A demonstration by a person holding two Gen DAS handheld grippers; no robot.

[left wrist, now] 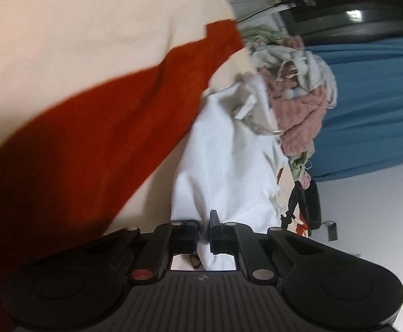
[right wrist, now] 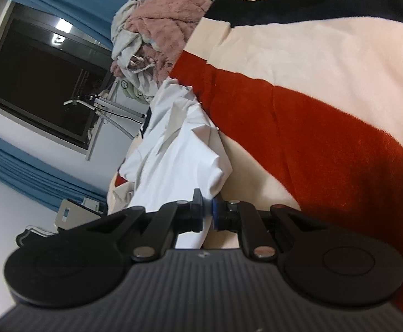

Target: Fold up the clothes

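Striped blanket (left wrist: 63,55) (cream with a wide red band, black band at its far edge in the right wrist view (right wrist: 312,8)) covers the work surface and fills most of both views. Blue curtain (left wrist: 373,105) hangs at 3 o'clock in the left wrist view and along the left edge at 9 to 11 o'clock in the right wrist view, framing a dark window (right wrist: 41,83). Pile of unfolded clothes (left wrist: 292,88), pink, pale green and off-white pieces heaped together, sits at about 1 o'clock from the left gripper; the same pile (right wrist: 157,27) is at 11 o'clock in the right wrist view. White garment (left wrist: 229,160) lies on the blanket, running from the pile's near side back to both grippers, creased and partly lifted; in the right wrist view it (right wrist: 173,155) extends toward 11 o'clock. Left gripper (left wrist: 204,235): jaws pressed together, pinching an edge of the white garment, cloth visible between the pads and hanging below. Right gripper (right wrist: 208,215): jaws likewise closed, pinching the white garment's edge, fabric draping down at 6 o'clock behind the fingers.
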